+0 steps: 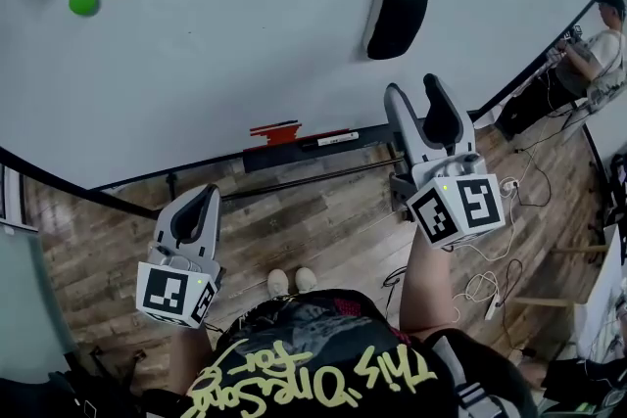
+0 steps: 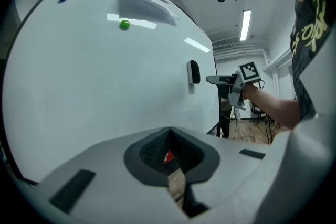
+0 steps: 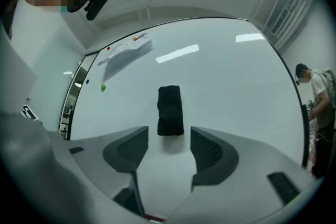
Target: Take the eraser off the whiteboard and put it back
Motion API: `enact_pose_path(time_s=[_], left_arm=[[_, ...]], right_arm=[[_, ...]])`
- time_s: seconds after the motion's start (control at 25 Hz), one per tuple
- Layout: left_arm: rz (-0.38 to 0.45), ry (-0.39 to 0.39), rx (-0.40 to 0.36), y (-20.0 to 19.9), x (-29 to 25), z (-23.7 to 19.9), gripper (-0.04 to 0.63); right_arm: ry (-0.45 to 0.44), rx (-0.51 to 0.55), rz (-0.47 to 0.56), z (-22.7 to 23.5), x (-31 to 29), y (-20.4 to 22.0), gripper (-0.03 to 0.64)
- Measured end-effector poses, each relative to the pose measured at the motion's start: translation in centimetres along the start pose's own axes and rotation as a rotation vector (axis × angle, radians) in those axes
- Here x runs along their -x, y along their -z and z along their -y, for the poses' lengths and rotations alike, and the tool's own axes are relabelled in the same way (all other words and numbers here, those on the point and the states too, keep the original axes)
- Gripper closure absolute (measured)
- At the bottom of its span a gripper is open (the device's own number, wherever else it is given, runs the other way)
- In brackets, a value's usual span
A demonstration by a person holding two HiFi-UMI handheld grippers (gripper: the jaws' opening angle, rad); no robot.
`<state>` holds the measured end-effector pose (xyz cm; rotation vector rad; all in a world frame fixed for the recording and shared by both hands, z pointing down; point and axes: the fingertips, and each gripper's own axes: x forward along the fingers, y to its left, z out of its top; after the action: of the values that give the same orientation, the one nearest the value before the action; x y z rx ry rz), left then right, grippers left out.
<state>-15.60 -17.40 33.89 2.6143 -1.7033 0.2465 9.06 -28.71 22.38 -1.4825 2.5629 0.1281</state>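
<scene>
A black eraser [image 1: 397, 19] [image 3: 170, 110] [image 2: 195, 72] sticks on the whiteboard [image 1: 225, 54]. My right gripper [image 1: 423, 111] [image 3: 167, 150] is open and points at the eraser from just short of it, jaws spread to either side, nothing between them. It also shows in the left gripper view as the right gripper [image 2: 220, 80]. My left gripper [image 1: 196, 215] [image 2: 170, 157] is shut and empty, held lower and to the left, away from the eraser.
A green magnet [image 1: 84, 2] sits on the board at upper left. Red and black markers [image 1: 294, 134] lie on the board's tray. A person [image 1: 598, 44] stands at the far right over a wooden floor with cables [image 1: 490, 279].
</scene>
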Motion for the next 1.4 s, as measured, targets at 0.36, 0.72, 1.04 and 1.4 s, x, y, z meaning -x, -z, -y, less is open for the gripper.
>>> enact_pose_path(time_s=[0.36,0.72,1.04,1.4], left_arm=[[0.002,0.036,-0.012,-0.4,-0.8,0.9,0.588],[0.006,0.055,-0.019,-0.9,-1.0,1.7,0.588],[0.005,0.060,-0.020,-1.0,-0.9,2.2,0.588],[0.006,0.062,-0.020,-0.9,-0.9,2.4,0.588]], right_arm=[[-0.034,-0.034,-0.004,-0.5,1.4,0.8,0.376],[-0.111,-0.043,-0.029,-3.0,2.7,1.8,0.403],[-0.146,-0.048,-0.049,-4.0,3.4,2.9,0.447],[-0.168,-0.037,-0.082,-5.1,3.9,4.2,0.526]])
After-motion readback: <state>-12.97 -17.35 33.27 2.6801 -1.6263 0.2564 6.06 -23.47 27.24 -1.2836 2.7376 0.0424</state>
